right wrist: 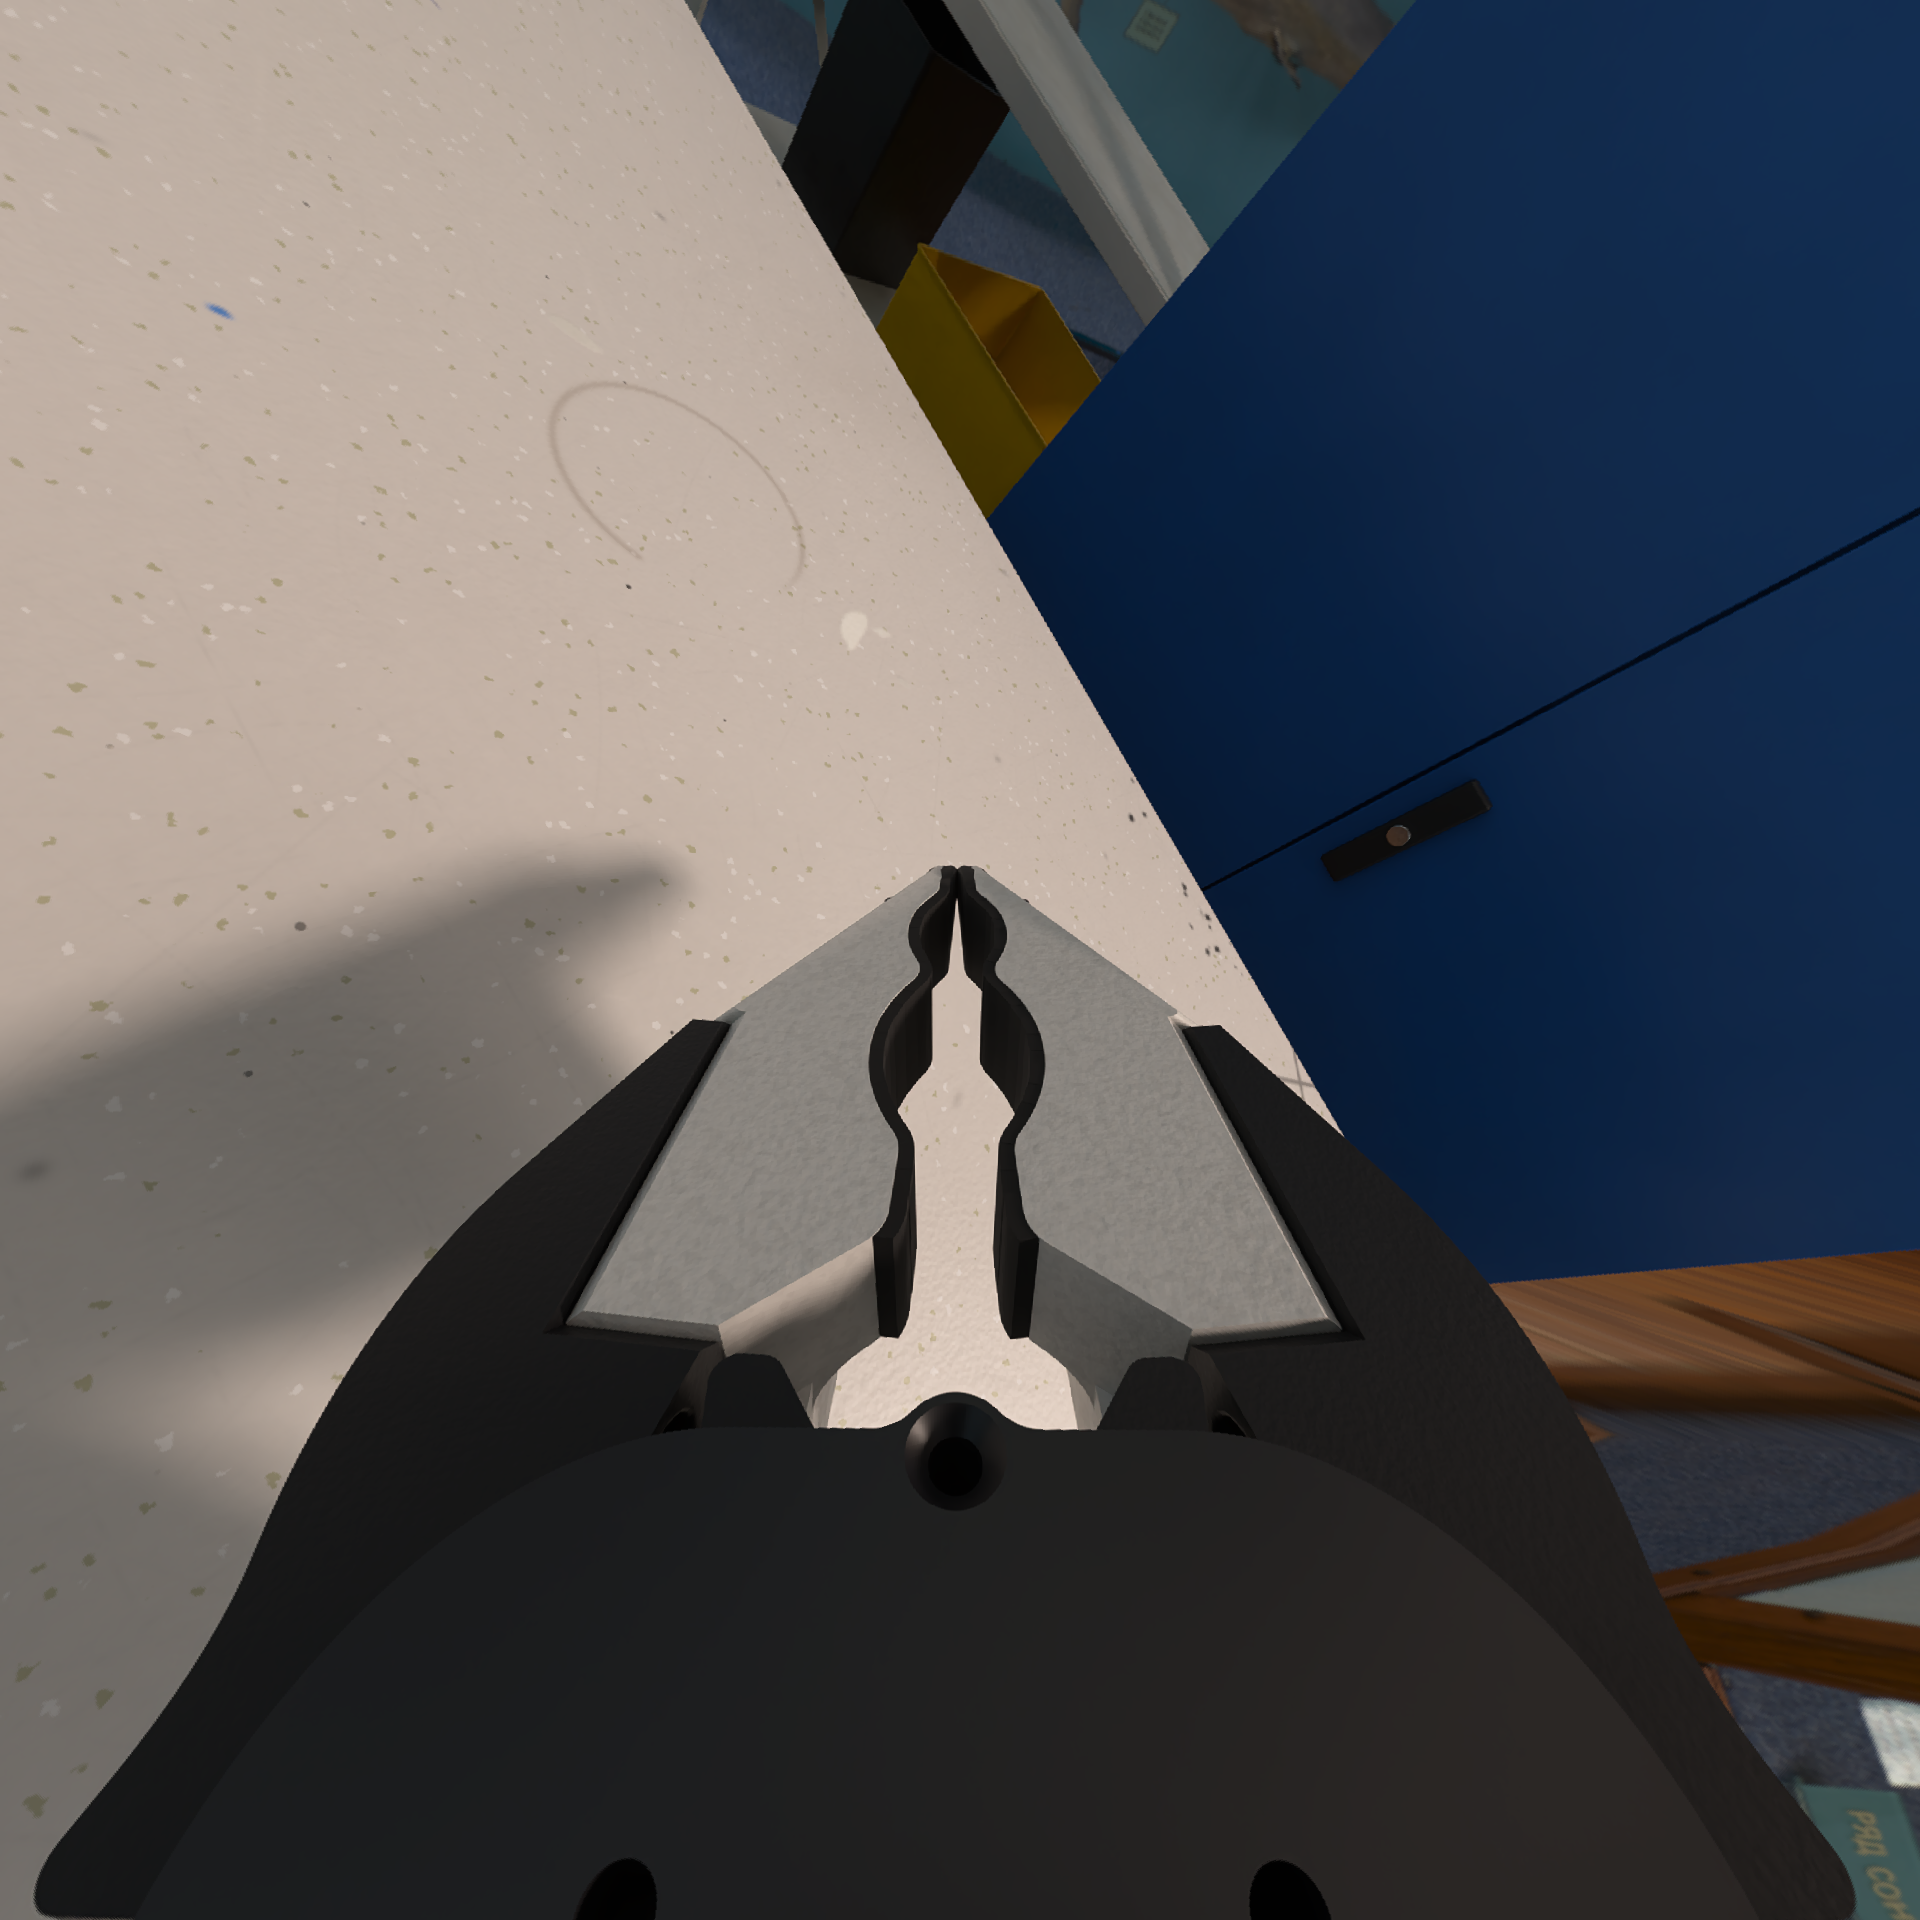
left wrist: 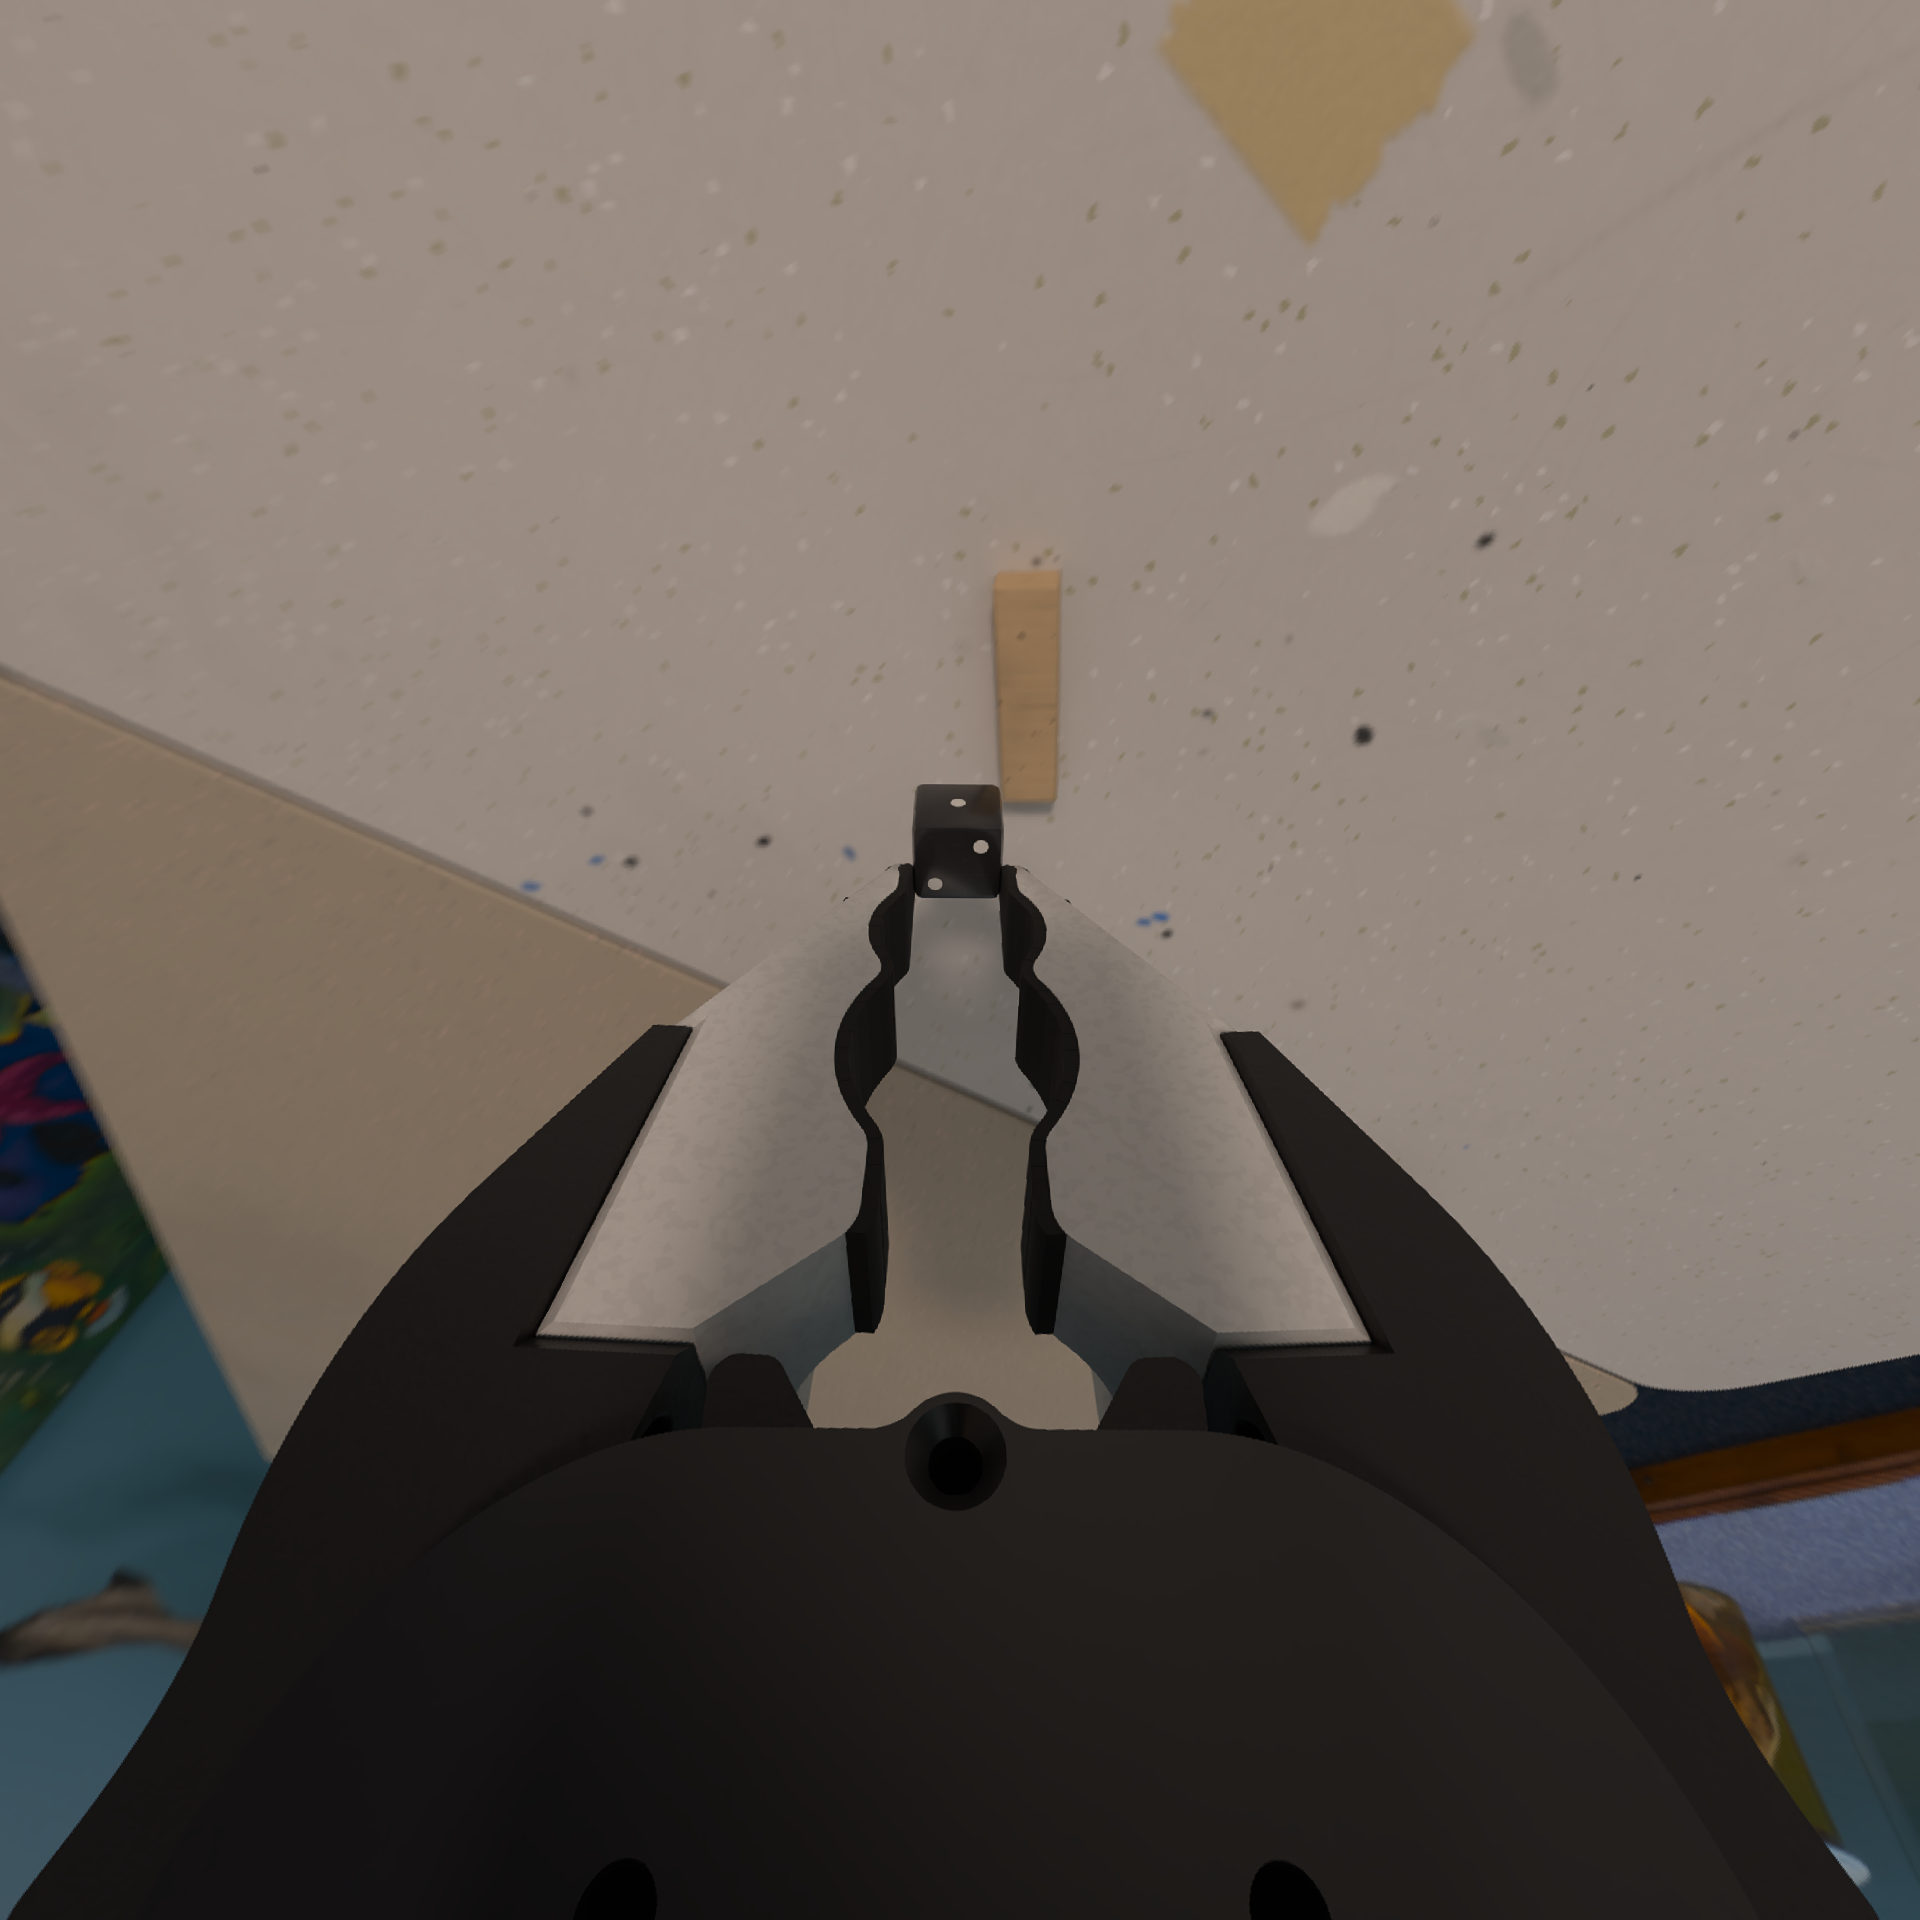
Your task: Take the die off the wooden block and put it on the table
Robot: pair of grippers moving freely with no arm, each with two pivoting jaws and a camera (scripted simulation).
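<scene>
In the left wrist view, my left gripper (left wrist: 956, 885) is shut on a small black die (left wrist: 956, 847) with white pips, pinched between the fingertips. The die is off the wooden block (left wrist: 1027, 686), a pale upright slab standing on the speckled white table (left wrist: 520, 416) just beyond the die and slightly to its right. I cannot tell whether the die touches the table. In the right wrist view, my right gripper (right wrist: 956, 875) is shut and empty above the table (right wrist: 364, 675) near its right edge. Neither the die nor the block shows in that view.
A tan patch (left wrist: 1314, 104) marks the far table top. The table's edge runs diagonally at lower left, with a beige panel (left wrist: 312, 987) below it. Off the right edge stand a blue cabinet (right wrist: 1507, 623), a yellow bin (right wrist: 977, 364) and a black bin (right wrist: 894, 135).
</scene>
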